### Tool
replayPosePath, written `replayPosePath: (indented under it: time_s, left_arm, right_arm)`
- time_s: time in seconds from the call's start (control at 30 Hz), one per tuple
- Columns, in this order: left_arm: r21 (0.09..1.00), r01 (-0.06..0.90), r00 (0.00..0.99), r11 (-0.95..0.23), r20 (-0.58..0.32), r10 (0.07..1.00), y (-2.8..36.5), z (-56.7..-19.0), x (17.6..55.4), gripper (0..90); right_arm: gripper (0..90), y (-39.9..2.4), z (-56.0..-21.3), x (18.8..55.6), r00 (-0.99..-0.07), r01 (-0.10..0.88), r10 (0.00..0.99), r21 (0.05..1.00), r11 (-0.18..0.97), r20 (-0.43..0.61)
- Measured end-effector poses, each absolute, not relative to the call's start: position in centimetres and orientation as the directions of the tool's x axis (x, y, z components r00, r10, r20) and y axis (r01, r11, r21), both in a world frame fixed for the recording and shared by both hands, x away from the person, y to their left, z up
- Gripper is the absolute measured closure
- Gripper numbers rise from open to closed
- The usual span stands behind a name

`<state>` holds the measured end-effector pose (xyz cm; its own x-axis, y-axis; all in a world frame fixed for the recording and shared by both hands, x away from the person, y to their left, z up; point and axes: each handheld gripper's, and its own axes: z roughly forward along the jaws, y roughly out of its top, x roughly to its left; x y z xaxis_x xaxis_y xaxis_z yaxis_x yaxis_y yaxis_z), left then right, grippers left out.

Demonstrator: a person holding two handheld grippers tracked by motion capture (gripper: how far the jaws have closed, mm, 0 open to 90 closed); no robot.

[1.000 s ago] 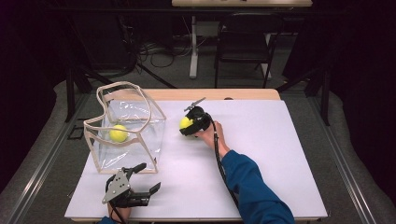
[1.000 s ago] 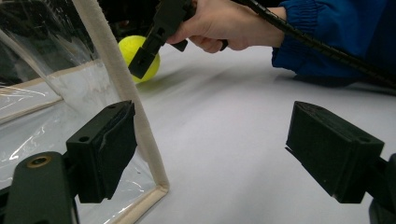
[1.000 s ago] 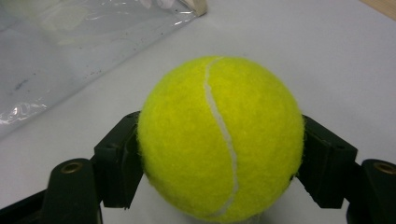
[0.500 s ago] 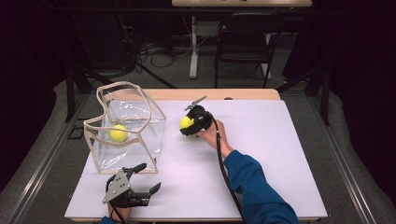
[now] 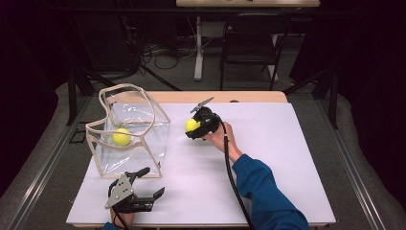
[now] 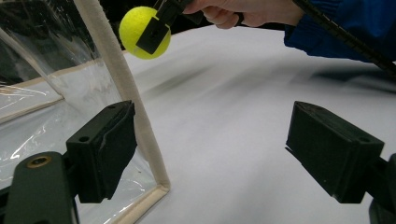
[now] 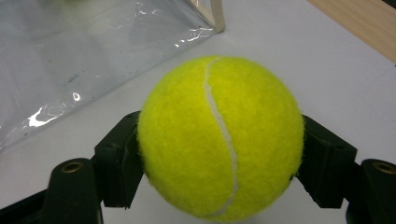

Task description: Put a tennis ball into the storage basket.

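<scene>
A yellow tennis ball [image 5: 191, 125] sits between the jaws of my right gripper [image 5: 195, 127], which is shut on it and holds it just above the white table top [image 5: 268, 163], right of a clear plastic bag [image 5: 143, 98] with cream edging. Up close the ball [image 7: 219, 135] is pressed from both sides by the black pads [image 7: 119, 158]. A second tennis ball [image 5: 121, 136] lies inside the bag. My left gripper [image 5: 152, 181] stands open near the front edge, next to the bag's front corner [image 6: 126, 88], with nothing between its fingers.
A bare wooden strip [image 5: 215, 97] runs along the table's far edge. Behind it stand a dark chair [image 5: 249, 43] and floor cables [image 5: 163, 52]. The person's blue sleeve [image 5: 268, 191] and the right gripper's cable [image 5: 232, 167] cross the table's front right.
My right gripper has risen slightly with the tennis ball still in it. The left gripper has stayed where it was.
</scene>
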<state>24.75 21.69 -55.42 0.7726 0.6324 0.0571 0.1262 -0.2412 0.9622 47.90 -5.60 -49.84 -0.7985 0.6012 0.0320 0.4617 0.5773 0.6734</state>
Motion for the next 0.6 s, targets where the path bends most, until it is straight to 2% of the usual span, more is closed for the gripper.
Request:
replayPosePath:
  time_s: [0.6]
  left_arm:
    - [0.962, 0.125, 0.773, -0.242, 0.058, 0.632, 21.7, -55.4, 24.7, 15.9]
  right_arm:
    - [25.8, -6.2, -47.9, 46.7, -0.814, 0.424, 0.580, 0.680, 0.598, -0.002]
